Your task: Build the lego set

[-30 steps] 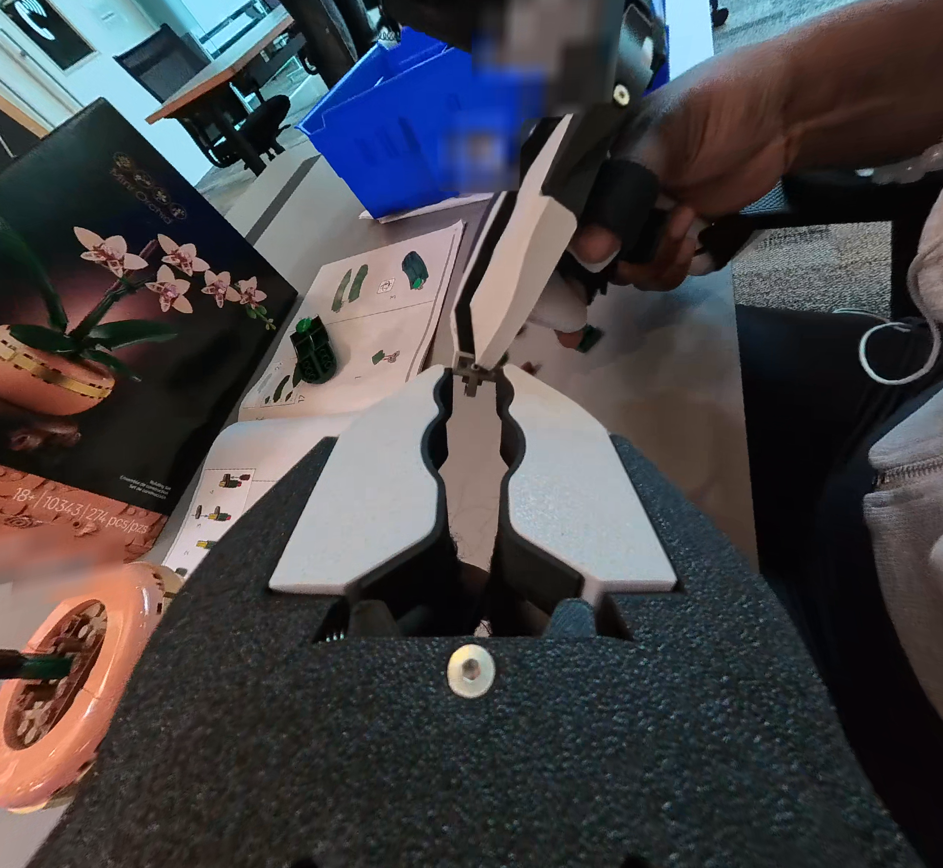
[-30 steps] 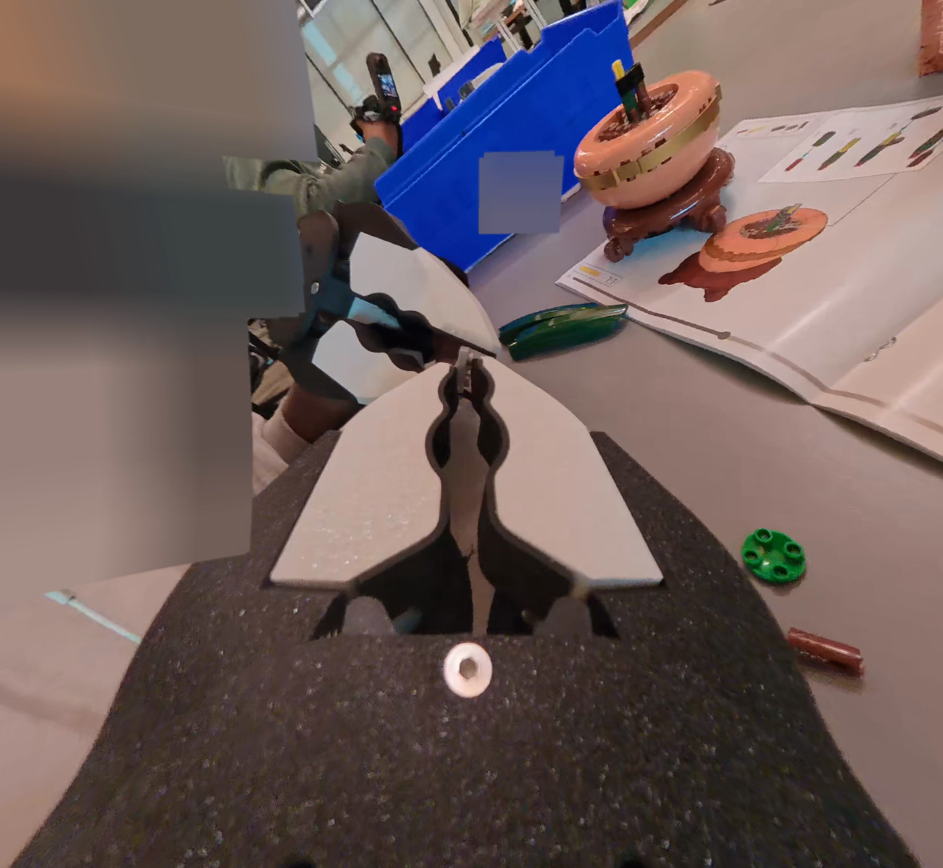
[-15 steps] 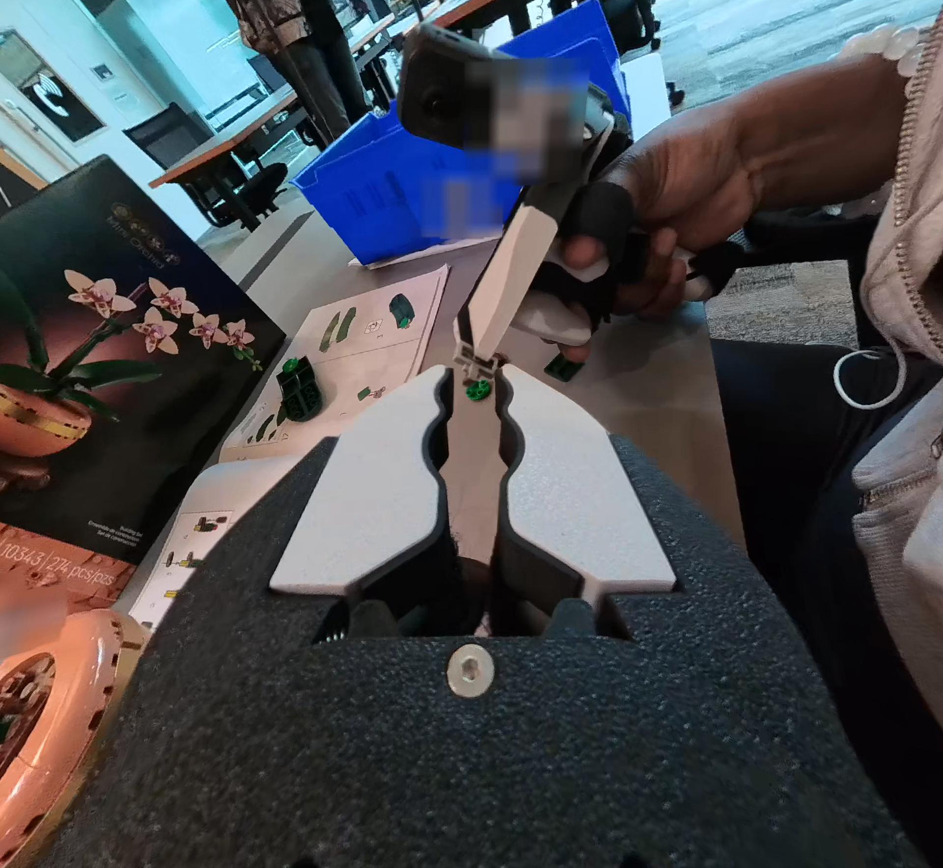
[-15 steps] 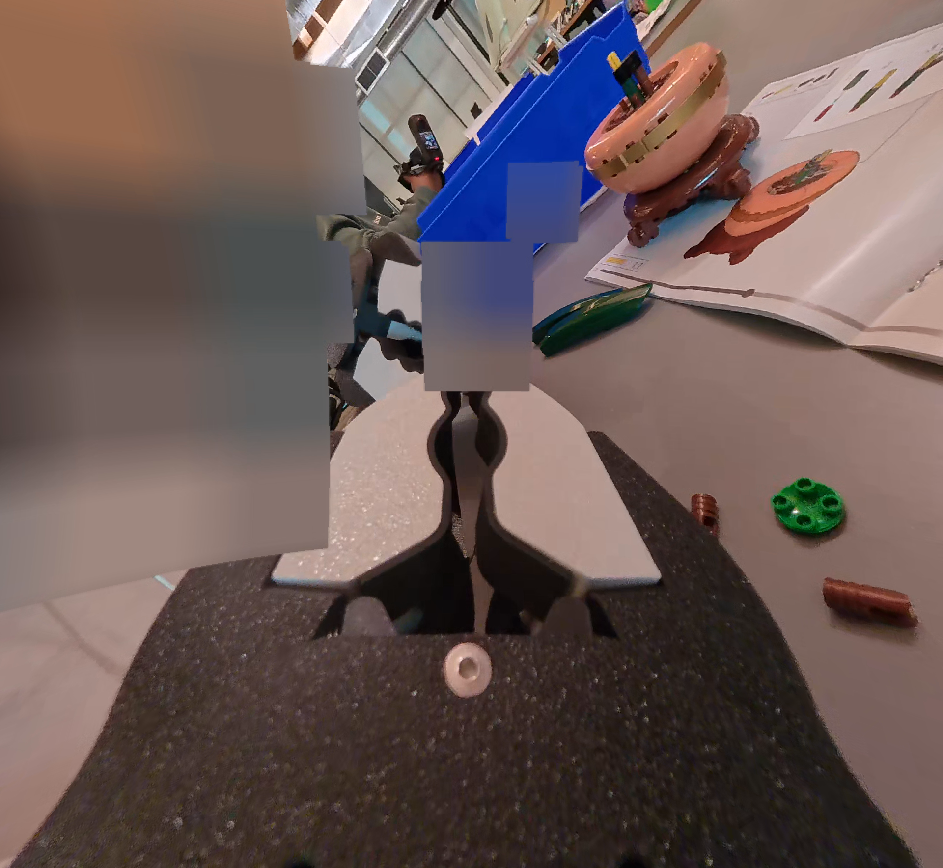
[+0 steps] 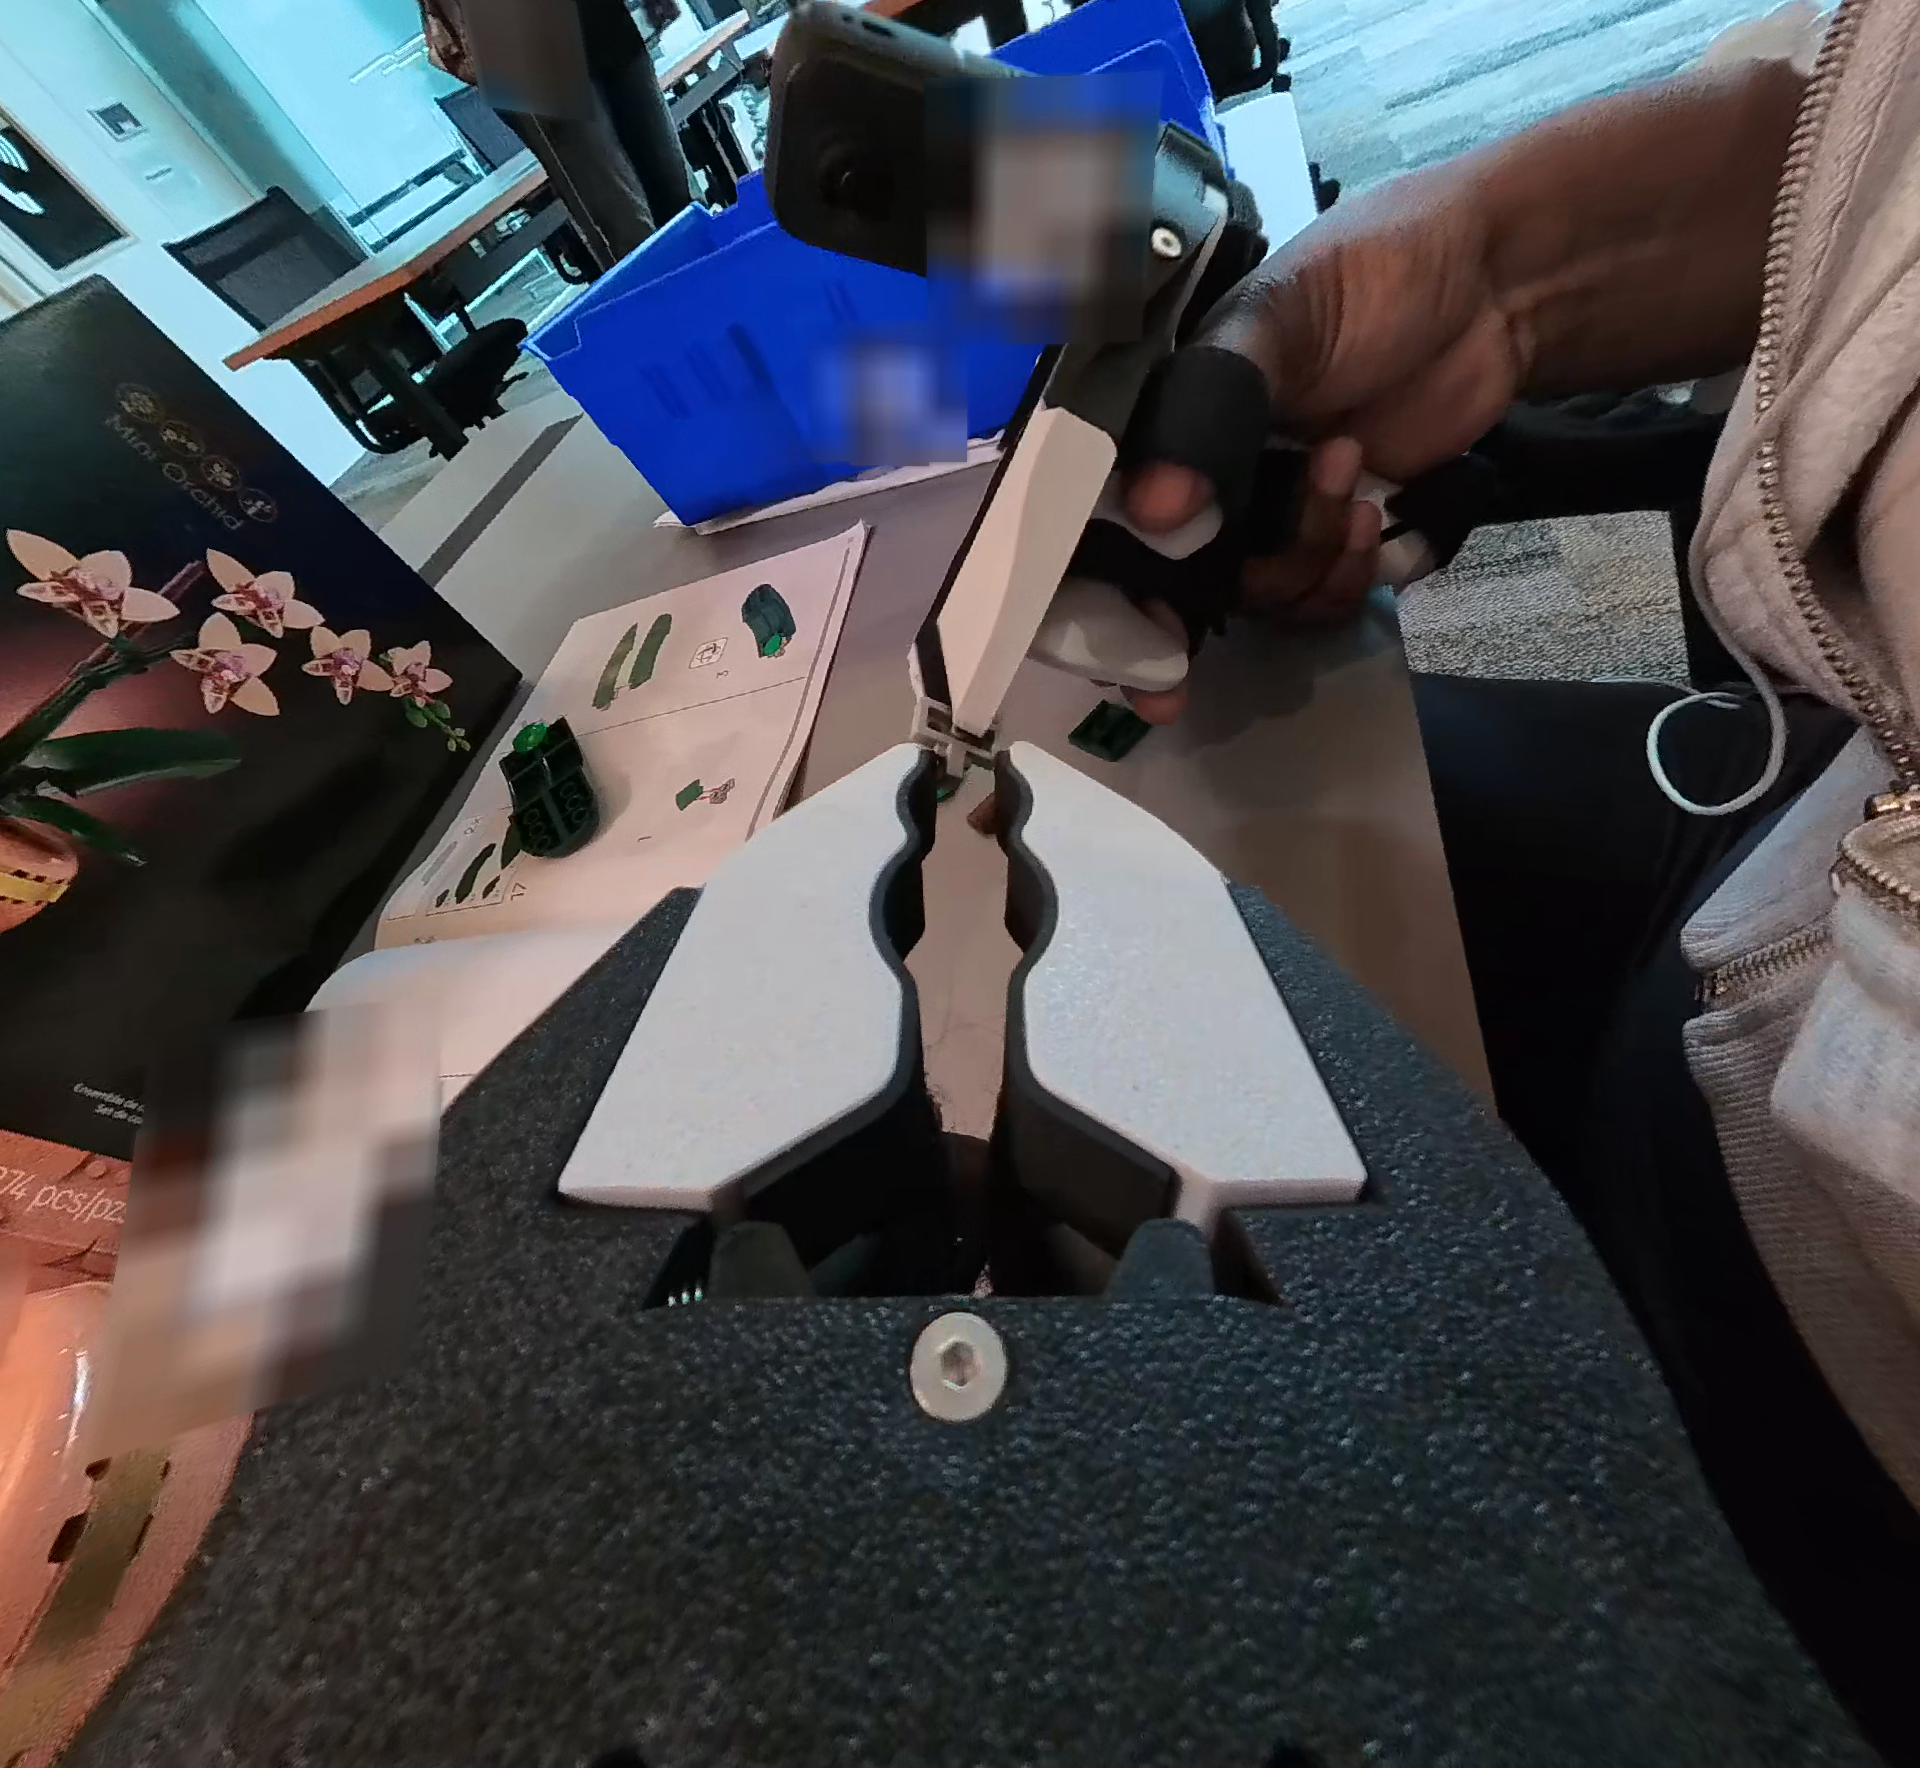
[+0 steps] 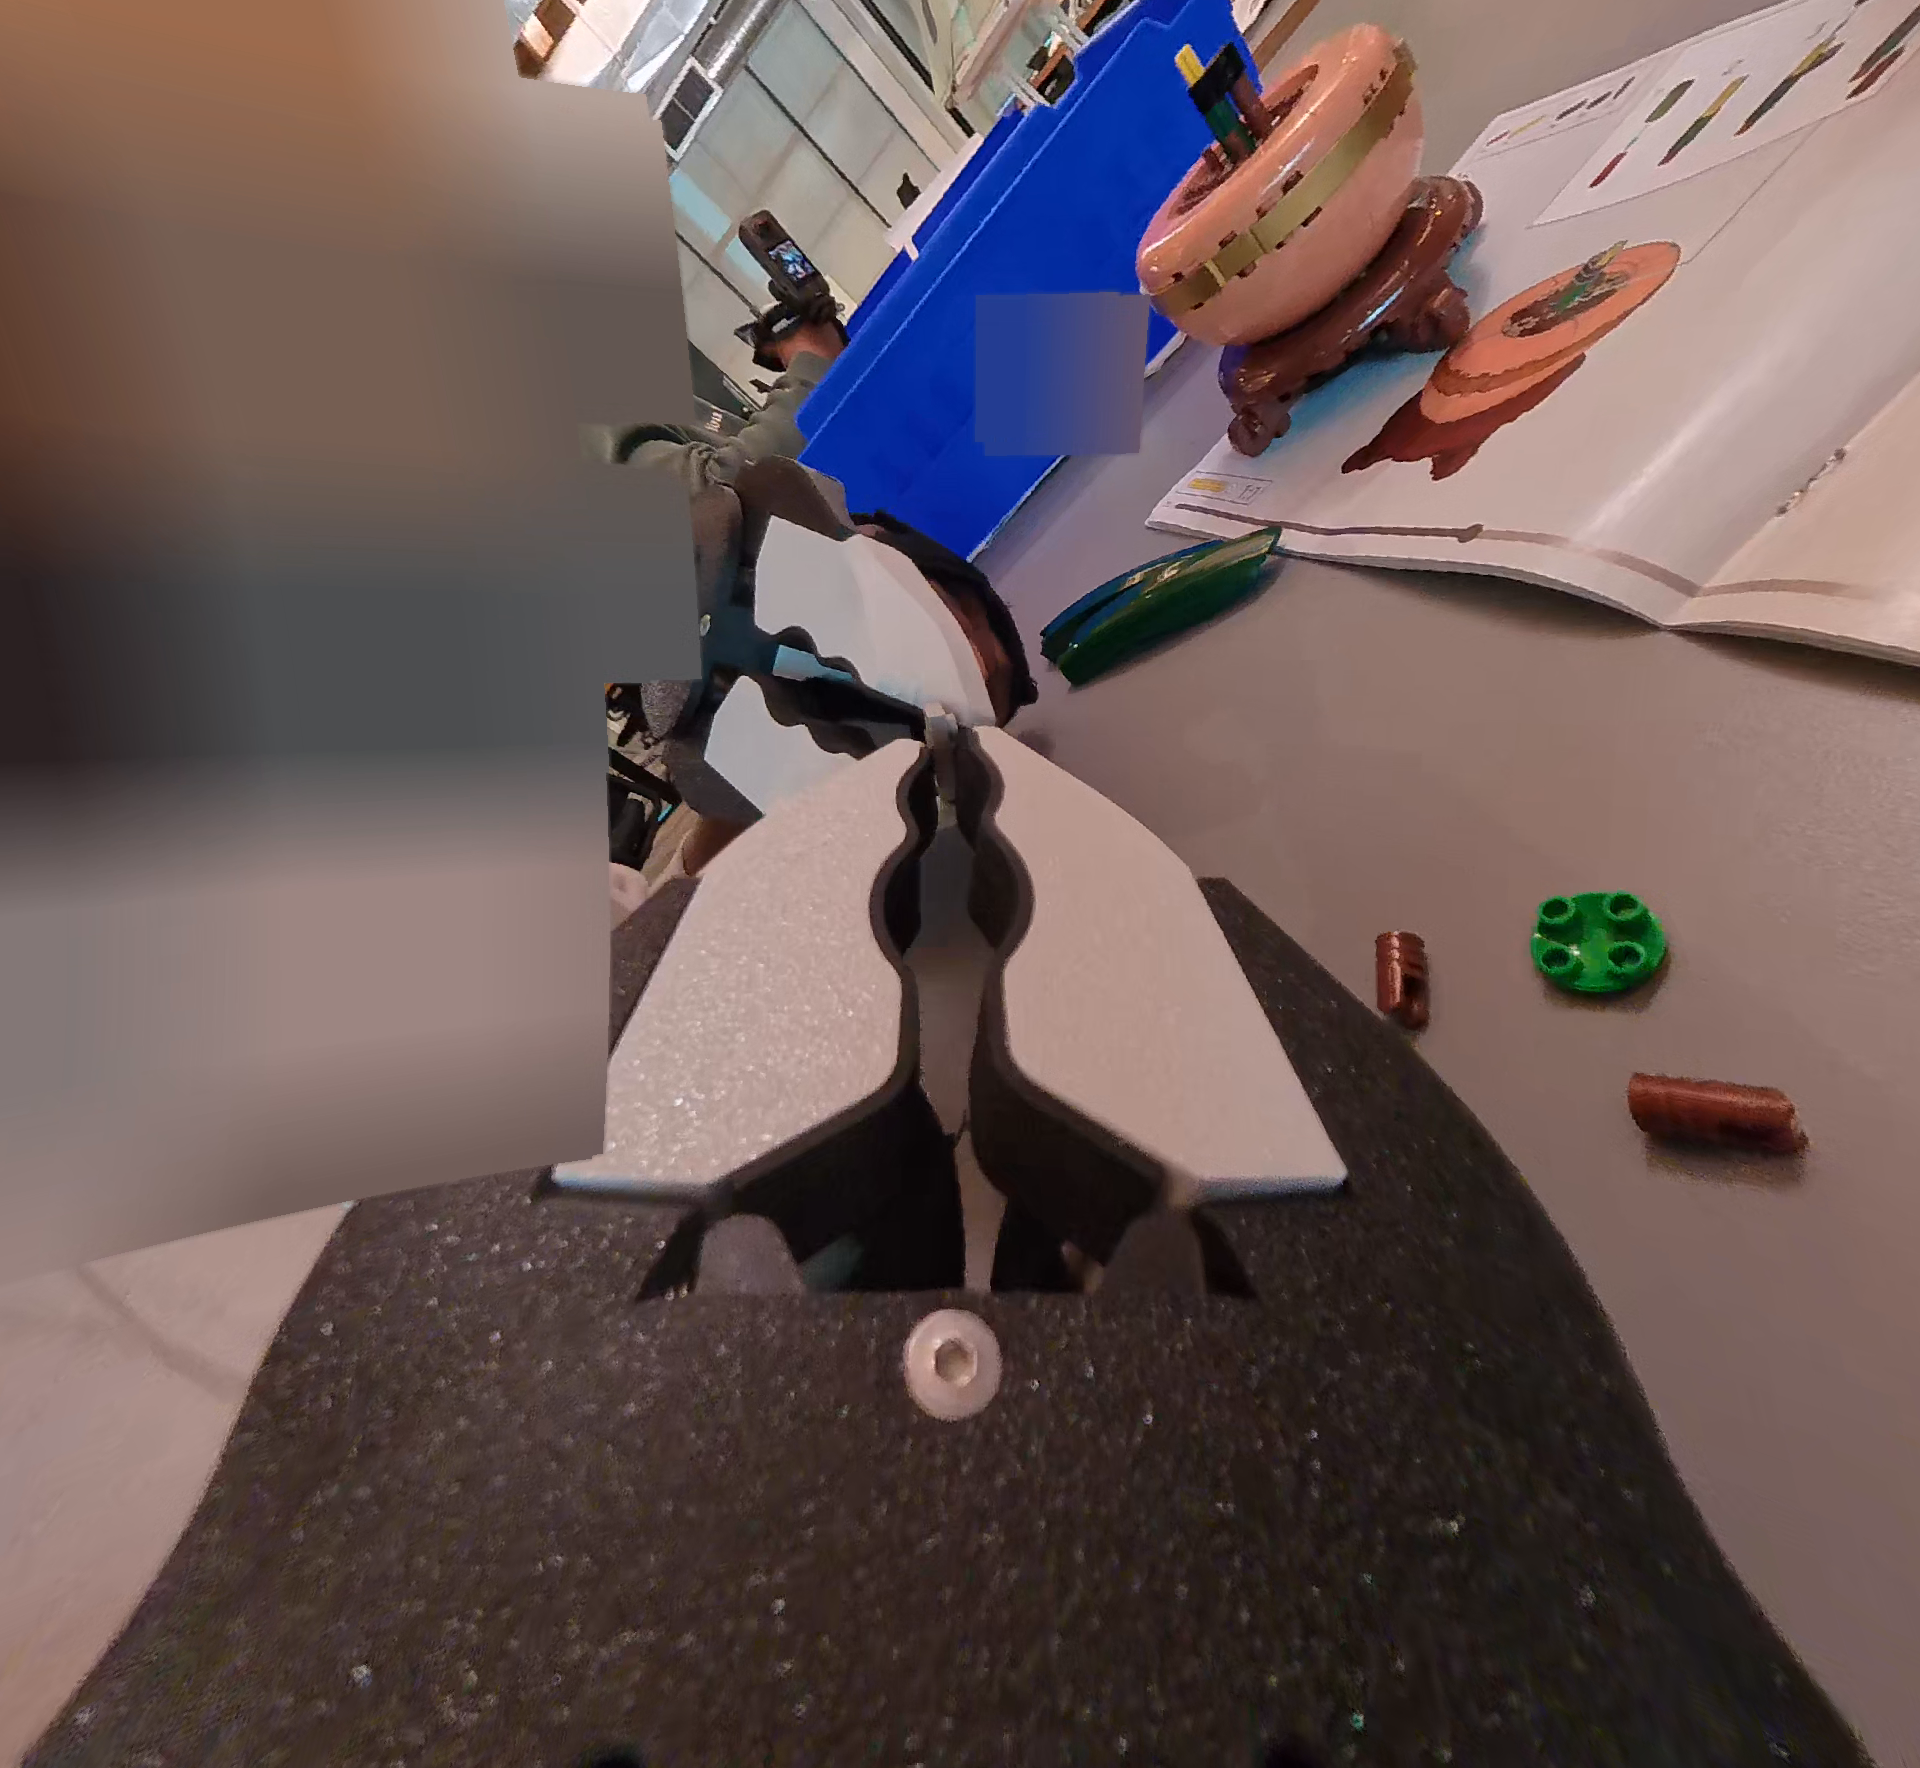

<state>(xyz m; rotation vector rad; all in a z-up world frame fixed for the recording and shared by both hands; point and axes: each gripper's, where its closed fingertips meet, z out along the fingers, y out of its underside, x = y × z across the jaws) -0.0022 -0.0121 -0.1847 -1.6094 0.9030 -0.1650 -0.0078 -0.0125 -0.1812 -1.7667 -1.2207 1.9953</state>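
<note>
In the left wrist view my left gripper (image 5: 961, 768) is shut, with a small green piece (image 5: 943, 790) just showing between its tips. My right gripper (image 5: 951, 726) comes down from above, shut on a small grey clip piece (image 5: 938, 716). The two grippers meet tip to tip above the table edge, and the grey piece touches the green one. In the right wrist view my right gripper (image 6: 948, 744) holds the grey piece (image 6: 940, 719) against the left gripper's fingers (image 6: 862, 596). The pink pot on its brown stand (image 6: 1288, 222) stands at the back right.
On the grey table lie a green round plate (image 6: 1598, 955), two brown pieces (image 6: 1403, 978) (image 6: 1714, 1110), green leaves (image 6: 1164, 596), an open booklet (image 6: 1662, 430) and a blue bin (image 6: 997, 347). A dark green assembly (image 5: 551, 788) sits on an instruction sheet (image 5: 707, 658) beside the set's box (image 5: 208, 679).
Both grippers stayed tip to tip while they tilted and shifted together. The green piece now shows at the left gripper's tips under the grey piece.
</note>
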